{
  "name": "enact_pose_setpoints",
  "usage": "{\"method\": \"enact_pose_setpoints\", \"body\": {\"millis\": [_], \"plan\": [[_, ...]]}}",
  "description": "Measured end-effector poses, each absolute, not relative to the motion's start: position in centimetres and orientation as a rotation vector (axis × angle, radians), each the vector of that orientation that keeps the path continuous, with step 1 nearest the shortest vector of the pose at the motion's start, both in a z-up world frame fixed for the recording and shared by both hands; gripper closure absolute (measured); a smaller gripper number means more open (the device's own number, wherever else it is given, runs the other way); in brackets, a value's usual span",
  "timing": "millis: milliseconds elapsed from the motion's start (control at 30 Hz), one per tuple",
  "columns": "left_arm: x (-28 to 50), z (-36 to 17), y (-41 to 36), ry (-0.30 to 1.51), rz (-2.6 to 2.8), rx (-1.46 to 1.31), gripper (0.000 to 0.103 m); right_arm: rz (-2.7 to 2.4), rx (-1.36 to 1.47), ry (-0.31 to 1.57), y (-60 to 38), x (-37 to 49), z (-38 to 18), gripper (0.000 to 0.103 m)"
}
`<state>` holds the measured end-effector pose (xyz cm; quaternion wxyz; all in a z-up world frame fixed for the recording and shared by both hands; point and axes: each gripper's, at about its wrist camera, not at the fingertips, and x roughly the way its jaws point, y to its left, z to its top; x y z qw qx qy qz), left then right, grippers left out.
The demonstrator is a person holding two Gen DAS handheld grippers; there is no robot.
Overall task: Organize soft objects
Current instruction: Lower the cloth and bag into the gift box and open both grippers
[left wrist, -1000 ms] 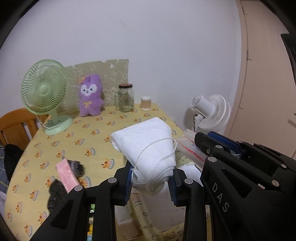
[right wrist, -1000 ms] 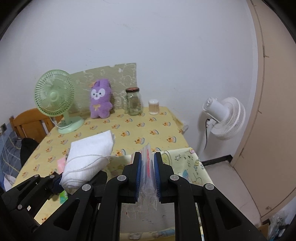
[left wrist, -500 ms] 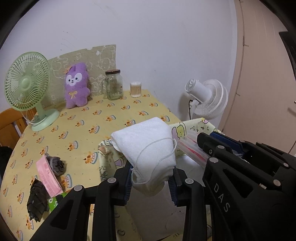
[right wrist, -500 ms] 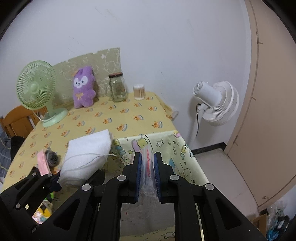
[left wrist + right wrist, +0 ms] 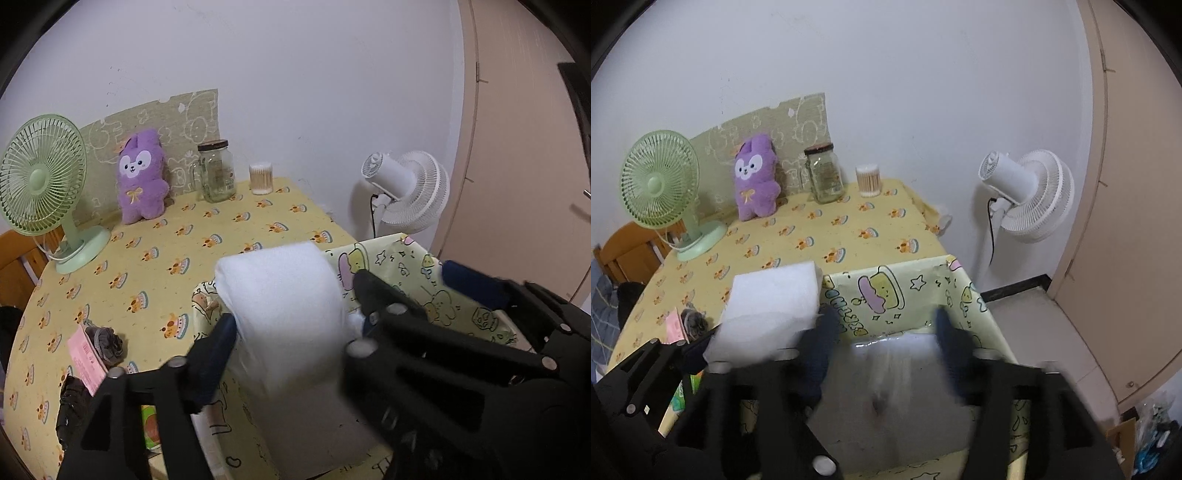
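Left gripper [image 5: 291, 328]: jaws spread wide, blurred; the white folded cloth [image 5: 280, 299] sits between them; whether the pads touch it cannot be told
White folded cloth: lies over the near-left rim of the yellow cartoon-print bag [image 5: 413, 273], partly above its mouth; from the right wrist view it [image 5: 772, 314] shows left of the right gripper, just beside its left finger
Right gripper [image 5: 882, 332]: jaws stand wide apart, blurred, over the bag's mouth; nothing pinched between them; a clear plastic liner [image 5: 886, 369] shows below, between the fingers
Bag: stands at the near-right edge of the surface [image 5: 221, 236], open at the top; its printed wall [image 5: 897, 295] faces the right wrist camera
Surface: yellow patterned cloth; at the near left lie a pink packet [image 5: 86, 360], a grey scrunched fabric piece [image 5: 107, 341] touching it, and a dark fabric piece [image 5: 74, 406] nearer the camera
Back of surface: green desk fan [image 5: 40, 184] at left; purple plush [image 5: 142, 175] against the wall; glass jar [image 5: 216, 171] beside it; cotton swab tub [image 5: 261, 179] right of the jar
Beyond the surface: white floor fan [image 5: 410, 192] near the wall
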<state>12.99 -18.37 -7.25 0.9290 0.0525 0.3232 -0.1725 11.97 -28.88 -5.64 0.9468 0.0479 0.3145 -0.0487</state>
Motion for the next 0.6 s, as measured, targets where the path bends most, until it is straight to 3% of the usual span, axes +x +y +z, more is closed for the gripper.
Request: {"method": "enact_pose_setpoints", "body": {"millis": [67,600], "plan": [[12.7,-7.0,-18.3,0.662,-0.361,0.107,0.016,-0.126,0.098,0.629,-28.9,11.6,-5.4,0.018],[9.7,-4.7,-16.7,0.624,-0.365,0.082,0.012,-0.134,0.083,0.593,-27.3,8.3,-2.8,0.013]]}}
